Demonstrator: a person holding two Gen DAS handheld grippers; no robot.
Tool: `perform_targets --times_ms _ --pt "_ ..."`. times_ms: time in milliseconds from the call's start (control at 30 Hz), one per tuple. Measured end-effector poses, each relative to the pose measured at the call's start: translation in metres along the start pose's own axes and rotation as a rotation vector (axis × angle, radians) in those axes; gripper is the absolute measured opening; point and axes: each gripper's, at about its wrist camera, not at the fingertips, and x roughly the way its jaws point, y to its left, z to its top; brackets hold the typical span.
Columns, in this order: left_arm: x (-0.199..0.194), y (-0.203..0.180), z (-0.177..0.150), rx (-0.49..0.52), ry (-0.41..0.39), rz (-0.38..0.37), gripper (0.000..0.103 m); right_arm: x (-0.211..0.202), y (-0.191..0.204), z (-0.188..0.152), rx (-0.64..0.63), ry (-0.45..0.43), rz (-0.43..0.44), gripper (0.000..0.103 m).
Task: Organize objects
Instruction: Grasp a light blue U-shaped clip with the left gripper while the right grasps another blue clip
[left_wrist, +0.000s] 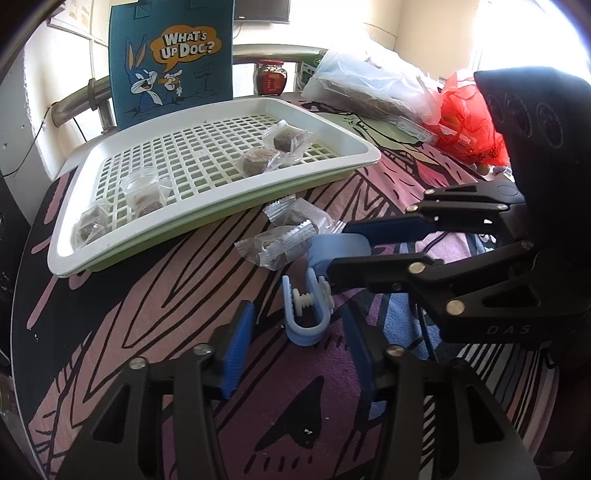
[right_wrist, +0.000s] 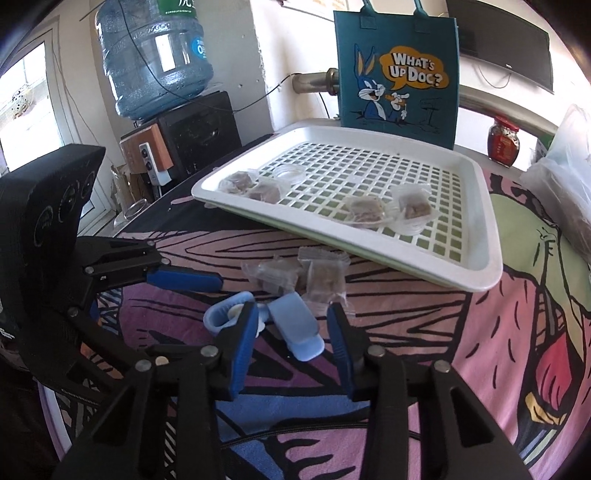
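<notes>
A light blue plastic clip (left_wrist: 306, 325) with a white screw lies on the patterned cloth. My left gripper (left_wrist: 299, 350) straddles its U-shaped end, and its pads stand clear of the clip on both sides. My right gripper (right_wrist: 291, 343) comes in from the right and is shut on the clip's flat arm (right_wrist: 295, 328). In the left wrist view the right gripper (left_wrist: 338, 249) pinches that arm. Wrapped brown cubes (left_wrist: 291, 236) lie on the cloth just beyond the clip. The white lattice tray (left_wrist: 369, 151) behind them holds several more wrapped cubes and a clear cup (left_wrist: 142, 184).
A teal cartoon tote bag (left_wrist: 173, 62) stands behind the tray, with a red-lidded jar (left_wrist: 271, 79) beside it. Clear plastic bags (left_wrist: 369, 81) and a red bag (left_wrist: 469, 118) lie at the right. A water bottle (right_wrist: 155, 55) on a dark cabinet stands off the table's left edge.
</notes>
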Motion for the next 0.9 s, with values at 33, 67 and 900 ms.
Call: perform_targets --times_ms 33,67,900 --pt "0.000 0.000 0.000 0.000 -0.001 -0.001 0.032 0.003 0.001 -0.001 -0.001 0.019 0.008 0.025" --pt "0.001 0.001 0.001 -0.003 -0.001 -0.012 0.025 0.004 0.001 -0.001 -0.002 0.023 0.012 0.020" --pt "-0.022 0.027 0.003 -0.091 -0.124 0.165 0.025 -0.030 -0.010 -0.005 0.106 -0.159 -0.036 0.020"
